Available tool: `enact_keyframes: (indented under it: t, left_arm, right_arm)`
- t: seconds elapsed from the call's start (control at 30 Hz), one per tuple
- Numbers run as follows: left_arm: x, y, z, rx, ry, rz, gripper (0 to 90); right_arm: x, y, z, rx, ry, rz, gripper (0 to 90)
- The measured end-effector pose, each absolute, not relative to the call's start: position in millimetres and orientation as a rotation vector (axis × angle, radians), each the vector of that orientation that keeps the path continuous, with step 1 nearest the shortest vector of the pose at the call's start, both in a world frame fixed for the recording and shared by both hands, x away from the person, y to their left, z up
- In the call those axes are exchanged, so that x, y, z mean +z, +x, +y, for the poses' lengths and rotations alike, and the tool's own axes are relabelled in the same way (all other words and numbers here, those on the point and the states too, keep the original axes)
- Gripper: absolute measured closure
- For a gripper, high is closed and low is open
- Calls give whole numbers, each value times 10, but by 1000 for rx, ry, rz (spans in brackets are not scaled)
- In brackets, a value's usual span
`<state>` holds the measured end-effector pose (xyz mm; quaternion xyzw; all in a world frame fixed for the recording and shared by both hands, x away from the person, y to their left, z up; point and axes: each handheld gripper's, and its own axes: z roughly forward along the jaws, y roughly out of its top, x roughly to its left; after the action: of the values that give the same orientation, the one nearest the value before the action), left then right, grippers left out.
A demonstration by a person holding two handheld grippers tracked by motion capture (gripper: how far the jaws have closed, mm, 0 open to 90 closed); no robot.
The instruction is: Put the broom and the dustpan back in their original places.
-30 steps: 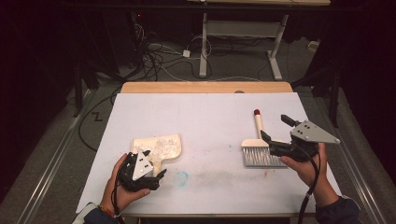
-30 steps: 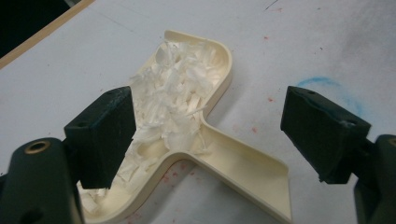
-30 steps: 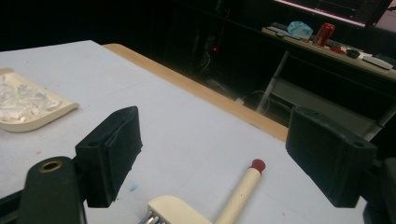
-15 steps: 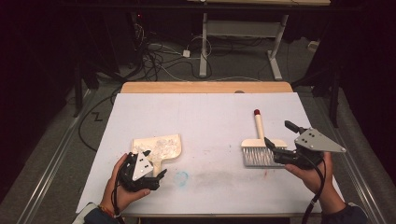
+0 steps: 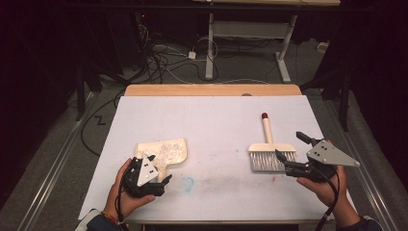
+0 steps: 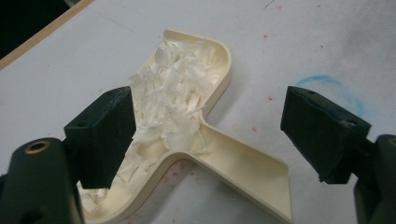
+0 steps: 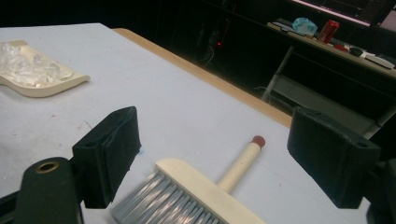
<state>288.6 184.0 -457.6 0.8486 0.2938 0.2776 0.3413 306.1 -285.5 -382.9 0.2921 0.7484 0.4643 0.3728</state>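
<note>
Clearly the brush lies near the desk's right edge — handle pointing toward the far edge — bristles just beside the right hand-held gripper, whose jaws stand spread.

White worktop: a cream dustpan of shavings lower left, a brush lower right.

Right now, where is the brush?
In the high view, the brush lies on the table's right side, bristles toward the person, beside the open right gripper.
</note>
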Motion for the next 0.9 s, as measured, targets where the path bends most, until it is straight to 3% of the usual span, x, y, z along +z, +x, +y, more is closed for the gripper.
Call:
enact_keyframes:
  t: [0.9]
  left_arm:
    - [-4596, 2910, 1796, 720, 2223, 737, 170]
  right_arm:
    - [-4354, 2839, -3163, 1090, 808, 1962, 182]
